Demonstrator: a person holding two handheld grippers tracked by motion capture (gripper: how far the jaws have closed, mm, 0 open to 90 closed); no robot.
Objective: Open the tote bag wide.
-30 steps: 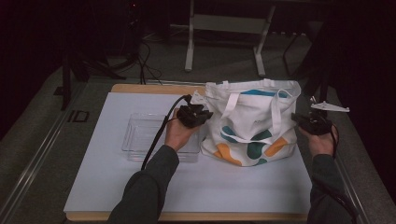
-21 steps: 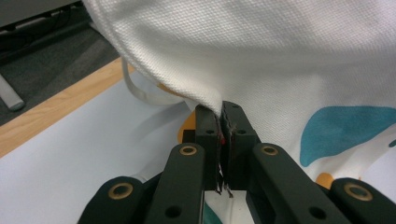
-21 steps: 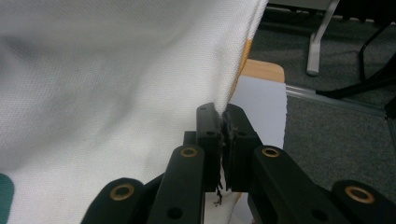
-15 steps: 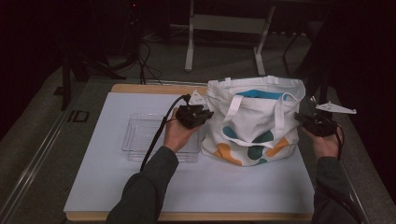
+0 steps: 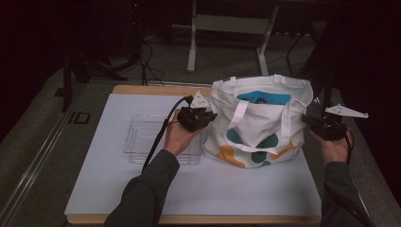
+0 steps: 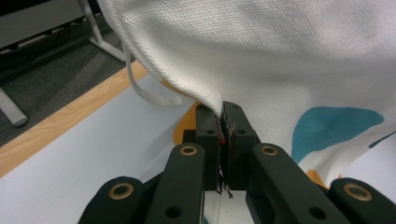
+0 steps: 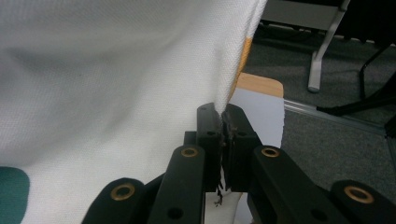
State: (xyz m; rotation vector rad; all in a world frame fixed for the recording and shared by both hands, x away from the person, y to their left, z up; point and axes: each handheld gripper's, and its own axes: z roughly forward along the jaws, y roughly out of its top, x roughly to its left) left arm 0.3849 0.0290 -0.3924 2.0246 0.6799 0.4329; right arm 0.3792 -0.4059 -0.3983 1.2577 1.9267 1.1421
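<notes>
A white canvas tote bag (image 5: pixel 257 124) with teal and orange shapes stands upright on the white mat (image 5: pixel 142 189), its mouth open and something blue inside. My left gripper (image 5: pixel 208 116) is shut on the bag's left edge; in the left gripper view the jaws pinch the white cloth (image 6: pixel 261 51) of the tote bag, gripper (image 6: pixel 222 114). My right gripper (image 5: pixel 309 120) is shut on the bag's right edge, and the right gripper view shows the tote bag's fabric (image 7: pixel 116 70) clamped between the jaws of the gripper (image 7: pixel 223 114). The bag hangs stretched between both hands.
A clear plastic tray (image 5: pixel 142 137) lies on the mat left of the bag, partly under the left hand. The wooden table edge (image 5: pixel 151 89) runs behind it. Metal stand legs (image 5: pixel 191 42) rise on the dark floor beyond the table.
The bag has been lifted from slumped to upright and its mouth spread wider. Both hands have shifted slightly, the right one upward.
</notes>
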